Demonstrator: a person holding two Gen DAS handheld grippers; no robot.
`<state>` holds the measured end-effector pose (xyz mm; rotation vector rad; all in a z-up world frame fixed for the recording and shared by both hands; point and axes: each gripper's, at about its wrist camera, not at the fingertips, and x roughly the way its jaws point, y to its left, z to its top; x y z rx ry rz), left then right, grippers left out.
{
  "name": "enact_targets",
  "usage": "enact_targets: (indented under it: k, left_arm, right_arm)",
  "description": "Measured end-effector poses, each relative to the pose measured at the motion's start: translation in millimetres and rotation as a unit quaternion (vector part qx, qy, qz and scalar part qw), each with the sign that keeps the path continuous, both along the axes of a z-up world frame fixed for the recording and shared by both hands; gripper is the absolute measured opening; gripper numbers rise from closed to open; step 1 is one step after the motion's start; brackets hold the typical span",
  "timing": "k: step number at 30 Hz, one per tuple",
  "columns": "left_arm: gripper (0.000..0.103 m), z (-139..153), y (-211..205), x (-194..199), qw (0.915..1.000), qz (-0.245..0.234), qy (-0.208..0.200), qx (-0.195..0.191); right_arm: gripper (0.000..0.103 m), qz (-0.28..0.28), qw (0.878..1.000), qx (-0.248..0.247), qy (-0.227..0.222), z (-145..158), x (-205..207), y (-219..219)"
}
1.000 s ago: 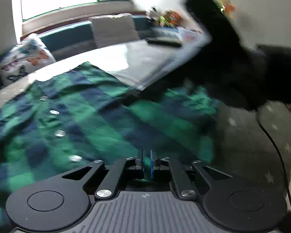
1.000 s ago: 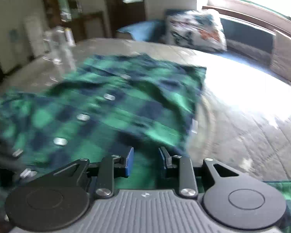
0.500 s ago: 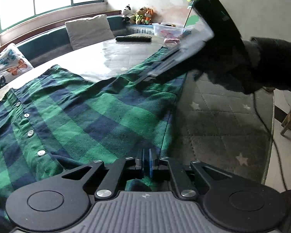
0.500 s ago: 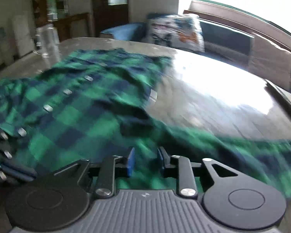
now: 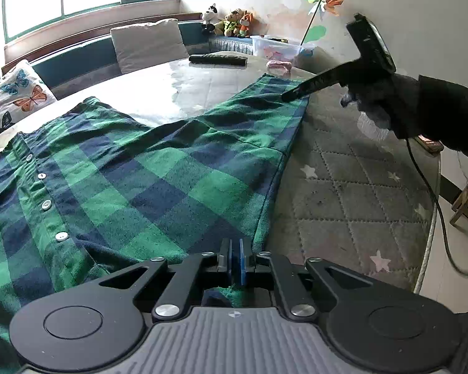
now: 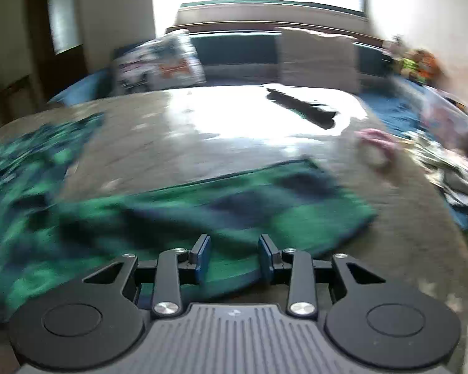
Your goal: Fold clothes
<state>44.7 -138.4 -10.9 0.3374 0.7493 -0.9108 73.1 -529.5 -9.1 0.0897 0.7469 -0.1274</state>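
Green-and-navy plaid button-up shirt [image 5: 159,168] spread flat on grey quilted star-print table cover [image 5: 352,193]; left gripper [image 5: 233,257] pinched tight on its near hem; right gripper [image 6: 233,257], jaws wide apart, hovering over the outstretched sleeve [image 6: 265,193]; black remote control [image 5: 218,59] well beyond

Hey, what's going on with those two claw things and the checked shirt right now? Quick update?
Left gripper shut on plaid shirt hem. Right gripper open over the sleeve. Remote control beyond, not in the way.
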Motion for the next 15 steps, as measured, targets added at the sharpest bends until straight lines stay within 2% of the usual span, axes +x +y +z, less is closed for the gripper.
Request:
enact_targets:
  k: [5, 9, 12, 15]
  left_arm:
    - [0.006, 1, -1, 0, 1.0000, 0.003, 0.001, 0.003]
    - [0.006, 3, -3, 1, 0.9999, 0.006, 0.006, 0.006]
    - [0.007, 5, -5, 1, 0.9999, 0.008, 0.007, 0.006]
    - [0.008, 10, -8, 3, 0.9999, 0.013, 0.003, 0.002]
  right_arm:
    - [0.036, -0.087, 0.996, -0.027, -0.005, -8, 13, -40]
    - [0.041, -0.138, 0.990, -0.023, -0.007, -11, 17, -65]
    - [0.043, -0.143, 0.990, -0.009, -0.011, -15, 18, -72]
    - [0.036, -0.137, 0.991, -0.004, -0.014, -16, 17, -72]
